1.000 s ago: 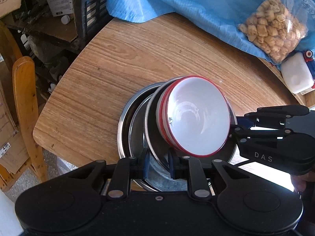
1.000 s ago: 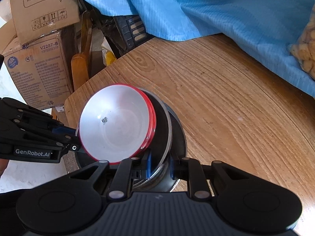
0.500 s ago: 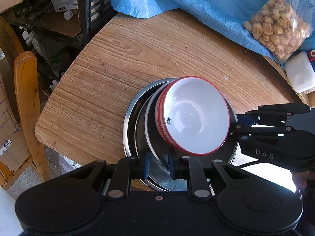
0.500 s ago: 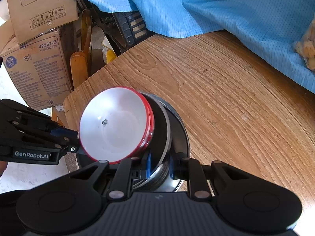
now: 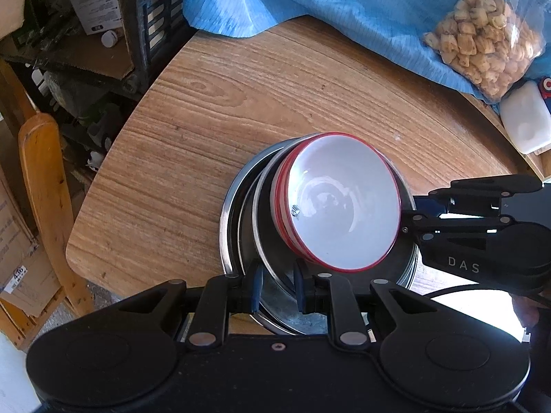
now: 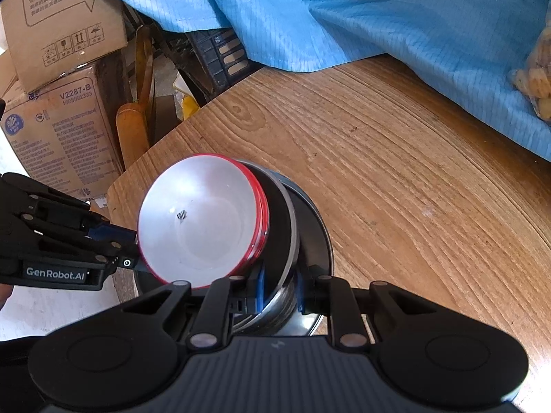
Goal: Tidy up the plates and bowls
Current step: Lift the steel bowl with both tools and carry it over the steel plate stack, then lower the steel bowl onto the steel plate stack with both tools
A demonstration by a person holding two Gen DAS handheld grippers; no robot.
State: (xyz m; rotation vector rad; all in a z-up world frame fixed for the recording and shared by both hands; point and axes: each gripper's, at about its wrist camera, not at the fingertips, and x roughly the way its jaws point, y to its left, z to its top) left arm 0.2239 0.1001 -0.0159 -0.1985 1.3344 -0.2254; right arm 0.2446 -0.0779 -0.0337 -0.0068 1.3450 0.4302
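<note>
Two white bowls with red rims (image 5: 344,206) (image 6: 203,223) sit nested inside a steel bowl (image 5: 265,241) (image 6: 286,220). That bowl lies in a wider steel plate (image 5: 229,213) (image 6: 318,237) near the corner of the wooden table (image 5: 275,103) (image 6: 413,172). My left gripper (image 5: 277,287) (image 6: 132,251) is shut on the steel bowl's near rim. From the opposite side, my right gripper (image 6: 279,289) (image 5: 408,213) is shut on the same bowl's rim. The stack leans a little. Whether it rests on the table I cannot tell.
A blue cloth (image 5: 344,7) covers the table's far side, with a bag of snacks (image 5: 482,34) and a white container (image 5: 527,120) on it. Beyond the table's edge stand a wooden chair (image 5: 44,189), a dark crate (image 6: 220,55) and cardboard boxes (image 6: 62,110).
Both grippers keep the same grip on the stack. The views have slid only slightly, showing a bit more of the table's edge and less of the blue cloth.
</note>
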